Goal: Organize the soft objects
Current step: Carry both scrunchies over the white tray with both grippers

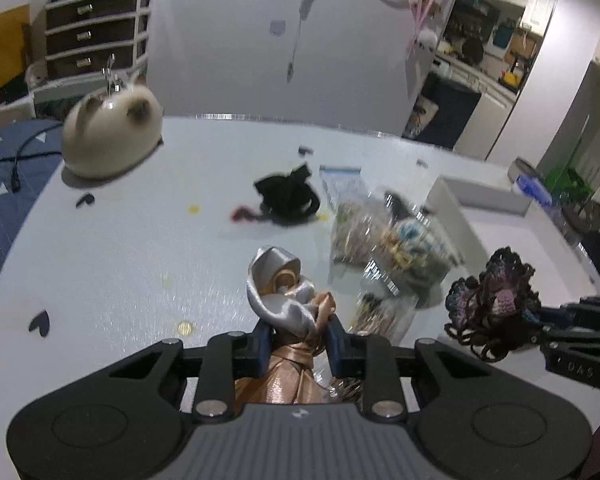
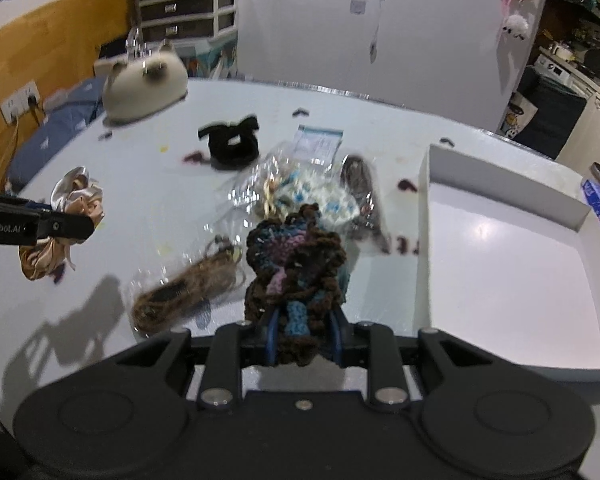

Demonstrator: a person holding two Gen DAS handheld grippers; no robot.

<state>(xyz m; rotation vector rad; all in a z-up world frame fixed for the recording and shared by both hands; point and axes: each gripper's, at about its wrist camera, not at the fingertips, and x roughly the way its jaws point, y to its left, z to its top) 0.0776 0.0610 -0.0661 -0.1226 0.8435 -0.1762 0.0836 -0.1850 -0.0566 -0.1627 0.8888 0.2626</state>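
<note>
Nearest, left gripper point(image 1: 298, 340) jaws pinch a silver-and-peach satin scrunchie point(image 1: 286, 300); right gripper point(image 2: 304, 340) jaws pinch a brown-blue crocheted scrunchie point(image 2: 296, 264). Risk: slippery satin may slip out before reaching the white tray point(image 2: 500, 280) at 3 o'clock.

White wall point(image 1: 340, 60), dark drawer unit point(image 1: 94, 34)

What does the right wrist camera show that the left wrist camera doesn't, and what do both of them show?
Only the right wrist view shows the wall socket on the wood-panelled wall and the whole inside of the white tray. Only the left wrist view shows the blue patterned bedding with a black cable across it. Both show the left gripper shut on the satin scrunchie, the right gripper shut on the crocheted scrunchie, the black scrunchie, the clear bags and the cat-shaped holder.
</note>
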